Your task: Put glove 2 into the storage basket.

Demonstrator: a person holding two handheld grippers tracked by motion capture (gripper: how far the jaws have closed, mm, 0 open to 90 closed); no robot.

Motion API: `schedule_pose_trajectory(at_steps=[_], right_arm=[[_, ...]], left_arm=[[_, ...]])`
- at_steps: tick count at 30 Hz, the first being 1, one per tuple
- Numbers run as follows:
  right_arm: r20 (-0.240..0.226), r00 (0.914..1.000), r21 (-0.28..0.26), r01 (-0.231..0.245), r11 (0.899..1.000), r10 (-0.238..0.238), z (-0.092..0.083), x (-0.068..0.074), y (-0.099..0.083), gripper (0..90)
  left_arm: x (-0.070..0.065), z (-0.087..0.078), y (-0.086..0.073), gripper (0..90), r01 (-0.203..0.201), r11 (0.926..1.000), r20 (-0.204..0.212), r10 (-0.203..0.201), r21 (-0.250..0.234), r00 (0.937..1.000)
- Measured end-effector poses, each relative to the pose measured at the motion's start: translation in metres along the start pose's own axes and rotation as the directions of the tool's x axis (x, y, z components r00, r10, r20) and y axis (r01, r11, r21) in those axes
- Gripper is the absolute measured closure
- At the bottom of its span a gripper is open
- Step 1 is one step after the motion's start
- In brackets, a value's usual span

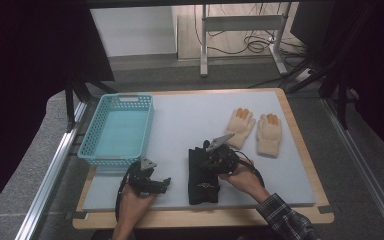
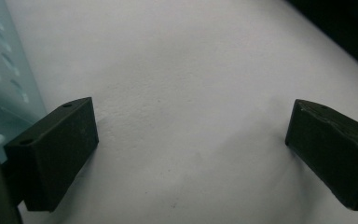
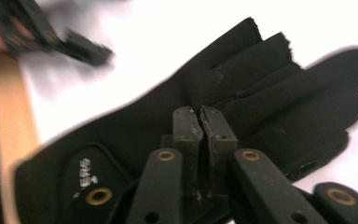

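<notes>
My right gripper [image 3: 199, 122] is right over the black glove [image 1: 203, 175], with its jaws almost together and nothing between them. The black glove lies flat, right of the blue basket [image 1: 117, 127], with its fingers pointing away from me. My left gripper [image 1: 152, 184] waits beside the black glove, jaws wide apart.

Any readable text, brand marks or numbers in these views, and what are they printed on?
One marking: small white print on the cuff of the black glove, too blurred to read in the right gripper view and too small in the high view.
No text on the teal basket or cream gloves.
</notes>
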State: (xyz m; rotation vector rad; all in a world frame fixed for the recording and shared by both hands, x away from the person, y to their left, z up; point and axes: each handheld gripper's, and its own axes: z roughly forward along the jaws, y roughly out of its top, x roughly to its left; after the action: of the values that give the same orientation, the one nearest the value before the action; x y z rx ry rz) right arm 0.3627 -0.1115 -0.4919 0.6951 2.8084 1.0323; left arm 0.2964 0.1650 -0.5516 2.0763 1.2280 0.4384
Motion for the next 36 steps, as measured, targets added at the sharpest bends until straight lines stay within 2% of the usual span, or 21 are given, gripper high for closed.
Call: schedule_pose_trajectory(at_steps=[2,4,6,8,9,13,16,21,25,27,31,36], right_arm=[[-0.002,0.9999,-0.008,-0.01,1.0,0.01,0.005,-0.001,-0.003,70.5],[0.015,0.9997,-0.031,-0.016,0.999,0.017,0.001,-0.002,-0.004,60.7],[0.032,0.9992,-0.055,-0.021,0.998,0.023,-0.007,-0.003,-0.004,56.2],[0.048,0.9982,-0.08,-0.033,0.996,0.037,-0.018,-0.007,-0.008,56.2],[0.054,0.9975,-0.088,-0.04,0.995,0.045,-0.021,-0.009,-0.01,57.3],[0.047,0.9947,-0.098,-0.087,0.991,0.092,-0.031,-0.017,-0.03,77.7],[0.057,0.9927,-0.095,-0.101,0.99,0.106,-0.032,-0.016,-0.049,88.0],[0.041,0.994,-0.091,-0.098,0.991,0.102,-0.029,-0.006,-0.072,88.8],[0.043,0.9964,-0.087,-0.069,0.994,0.073,-0.02,0.004,-0.081,88.8],[0.036,0.9975,-0.096,-0.058,0.994,0.061,-0.019,0.008,-0.081,88.8],[0.039,0.9986,-0.099,-0.033,0.995,0.037,-0.014,0.014,-0.077,88.8],[0.025,0.9994,-0.112,-0.021,0.994,0.024,-0.003,0.022,-0.068,88.6]], left_arm=[[0.0,0.0,0.0,2.5,0.0,1.0,0.0,0.0,0.0,1.0],[0.0,0.0,0.0,2.6,0.0,1.0,0.0,0.0,0.0,1.0],[0.0,0.0,0.0,2.5,0.0,1.0,0.0,0.0,0.0,1.0],[0.0,0.0,0.0,2.6,0.0,1.0,0.0,0.0,0.0,1.0],[0.0,-0.001,0.0,2.7,-0.001,1.0,-0.001,0.001,0.002,1.0],[-0.001,-0.003,-0.002,3.8,-0.008,1.0,-0.001,0.008,0.0,1.0],[-0.001,-0.007,-0.004,4.0,-0.014,0.9999,0.002,0.014,0.009,0.9999],[0.001,-0.014,-0.011,3.3,-0.01,0.9999,-0.011,0.01,0.011,0.9999],[0.006,-0.019,-0.018,2.4,-0.021,0.9998,-0.014,0.022,0.005,0.9997],[0.008,-0.021,-0.021,2.3,-0.026,0.9997,-0.016,0.026,0.001,0.9995],[0.014,-0.025,-0.027,2.7,-0.026,0.9996,0.013,0.026,-0.006,0.9996],[0.019,-0.028,-0.03,4.8,-0.053,0.9985,0.04,0.054,-0.01,0.9977]])
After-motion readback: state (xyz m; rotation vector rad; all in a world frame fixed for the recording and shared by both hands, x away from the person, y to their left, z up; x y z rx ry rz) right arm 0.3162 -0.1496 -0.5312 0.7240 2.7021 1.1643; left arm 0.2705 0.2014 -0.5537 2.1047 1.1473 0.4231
